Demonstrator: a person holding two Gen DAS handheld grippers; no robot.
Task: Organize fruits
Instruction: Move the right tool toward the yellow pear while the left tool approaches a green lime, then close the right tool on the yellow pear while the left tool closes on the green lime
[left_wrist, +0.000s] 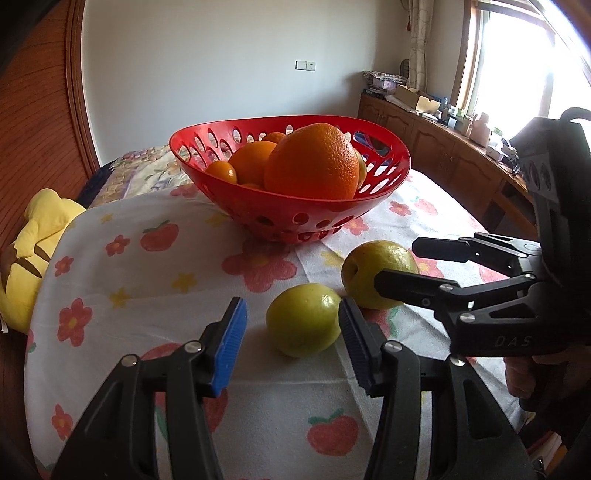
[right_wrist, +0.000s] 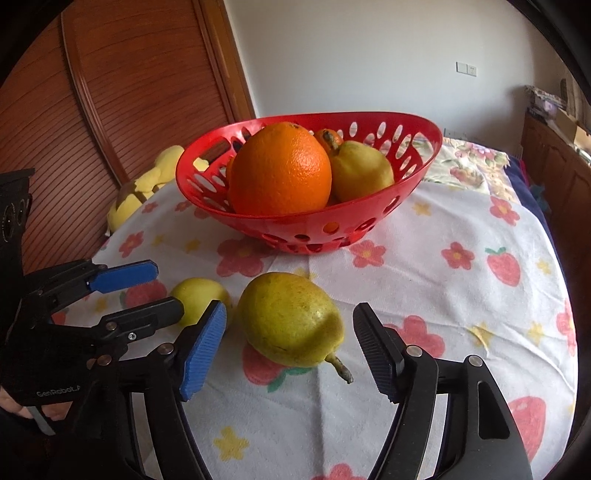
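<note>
A red perforated basket (left_wrist: 391, 147) (right_wrist: 413, 173) stands on the flowered cloth and holds a large orange (left_wrist: 312, 166) (right_wrist: 282, 170), smaller oranges and a pear (right_wrist: 360, 171). A small green-yellow fruit (left_wrist: 303, 319) (right_wrist: 197, 295) lies on the cloth between the fingers of my open left gripper (left_wrist: 291, 325) (right_wrist: 147, 291). A larger yellow-green pear (left_wrist: 373, 269) (right_wrist: 291, 319) lies beside it, stem toward the camera, between the fingers of my open right gripper (right_wrist: 290, 347) (left_wrist: 397, 264). Neither gripper holds anything.
The flowered white cloth (left_wrist: 147, 288) (right_wrist: 461, 295) covers a round table. A yellow plush toy (left_wrist: 33, 243) (right_wrist: 147, 184) lies at its left edge by a wooden louvred door (right_wrist: 110, 92). Wooden cabinets with clutter (left_wrist: 443, 129) stand under the window.
</note>
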